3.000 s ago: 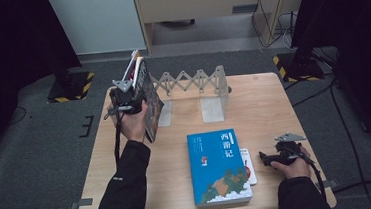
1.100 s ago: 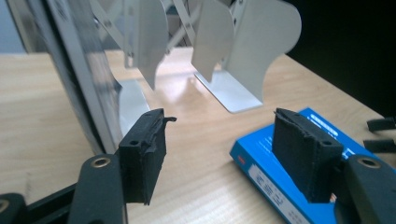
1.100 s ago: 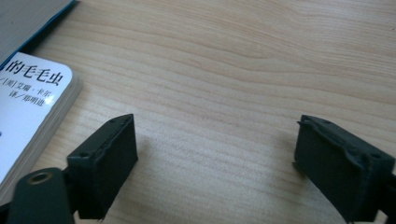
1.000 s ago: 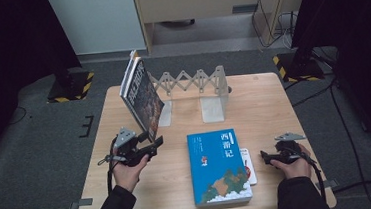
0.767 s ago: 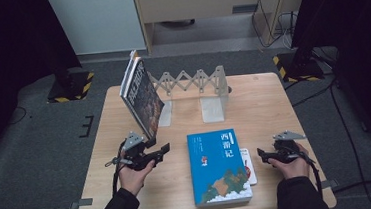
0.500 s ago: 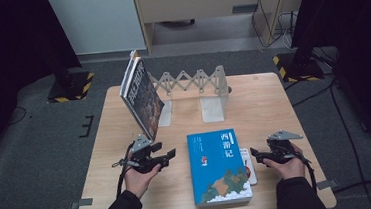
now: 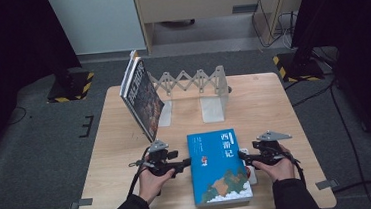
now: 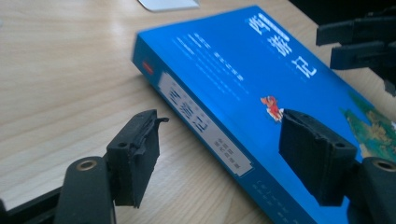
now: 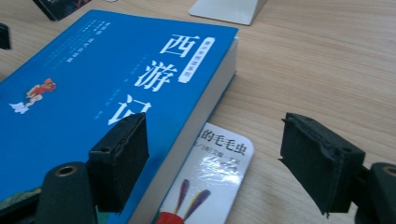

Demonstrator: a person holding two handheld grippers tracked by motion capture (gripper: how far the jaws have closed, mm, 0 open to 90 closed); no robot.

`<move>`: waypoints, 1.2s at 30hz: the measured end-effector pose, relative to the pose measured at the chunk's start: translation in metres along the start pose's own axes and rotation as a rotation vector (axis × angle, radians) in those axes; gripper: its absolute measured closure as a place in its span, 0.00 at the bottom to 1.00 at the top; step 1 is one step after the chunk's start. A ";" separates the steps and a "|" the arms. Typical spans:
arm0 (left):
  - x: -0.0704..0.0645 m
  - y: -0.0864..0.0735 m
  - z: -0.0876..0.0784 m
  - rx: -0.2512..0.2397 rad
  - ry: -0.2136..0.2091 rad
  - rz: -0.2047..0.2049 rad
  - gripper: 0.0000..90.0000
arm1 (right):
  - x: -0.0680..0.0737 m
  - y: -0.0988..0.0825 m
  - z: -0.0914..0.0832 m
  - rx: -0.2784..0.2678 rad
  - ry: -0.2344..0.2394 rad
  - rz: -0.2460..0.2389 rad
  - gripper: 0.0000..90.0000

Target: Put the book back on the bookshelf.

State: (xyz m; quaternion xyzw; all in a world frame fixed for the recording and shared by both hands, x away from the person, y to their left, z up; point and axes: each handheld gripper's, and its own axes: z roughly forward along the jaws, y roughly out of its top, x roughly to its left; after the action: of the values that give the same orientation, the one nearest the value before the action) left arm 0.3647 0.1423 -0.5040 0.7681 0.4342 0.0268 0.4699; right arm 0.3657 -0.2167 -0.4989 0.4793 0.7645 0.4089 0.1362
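While the blue book (image 7: 219, 165) lay flat on the tabletop (image 7: 268, 98), I had it sitting between my two tongs, its spine toward the left tongs (image 7: 184, 162) and its page edge toward the right tongs (image 7: 244, 157). Through the left gripper view, the left tongs (image 8: 219, 140) stood apart with nothing gripped: one pad hung over the bare wood just beside the spine (image 8: 205, 128), the other over the blue cover, and neither pressed on the book. Those jaws had just been opening, the book's spine edge lying between them but free. Through the right gripper view, the right tongs (image 9: 215, 149) were likewise spread and holding nothing; one pad hovered over the cover near the page edge, the other over bare wood. Those jaws had just been closing a little, without pinching anything. Between them I saw the book's edge and a thin white card (image 9: 210, 182), part tucked under the book and part showing on the wood. Beyond both tongs, across the tabletop, a dark book (image 7: 142, 98) leaned tilted against the left end of an expanding metal book rack (image 7: 191, 81), well apart from the blue book.
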 end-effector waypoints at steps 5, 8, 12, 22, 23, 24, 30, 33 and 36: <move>-0.007 -0.003 0.014 0.043 -0.011 0.001 0.31 | 0.005 -0.001 0.004 0.015 0.028 0.017 0.27; -0.009 -0.004 0.018 0.048 -0.019 -0.002 0.30 | 0.008 -0.001 0.008 0.022 0.052 0.019 0.27; -0.008 -0.006 0.024 0.061 -0.045 -0.045 0.24 | 0.011 -0.002 0.011 0.034 0.077 0.041 0.27; -0.006 -0.010 0.036 0.064 -0.106 -0.111 0.14 | 0.012 -0.004 0.017 0.038 0.124 0.080 0.26; -0.007 -0.011 0.038 0.063 -0.108 -0.117 0.11 | 0.011 -0.004 0.019 0.033 0.133 0.090 0.26; -0.007 -0.012 0.040 0.060 -0.114 -0.126 0.10 | 0.010 -0.005 0.019 0.033 0.138 0.095 0.27; -0.008 -0.013 0.043 0.060 -0.130 -0.128 0.08 | 0.010 -0.006 0.023 0.037 0.166 0.131 0.27; -0.008 -0.014 0.043 0.045 -0.135 -0.120 0.08 | 0.010 -0.006 0.025 0.037 0.180 0.138 0.27; -0.007 -0.016 0.043 0.032 -0.142 -0.120 0.08 | 0.010 -0.006 0.025 0.035 0.184 0.141 0.27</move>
State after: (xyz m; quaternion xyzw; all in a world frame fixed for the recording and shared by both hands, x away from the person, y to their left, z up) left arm 0.3696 0.1102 -0.5374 0.7480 0.4452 -0.0628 0.4882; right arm 0.3719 -0.1969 -0.5176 0.4948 0.7451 0.4463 0.0281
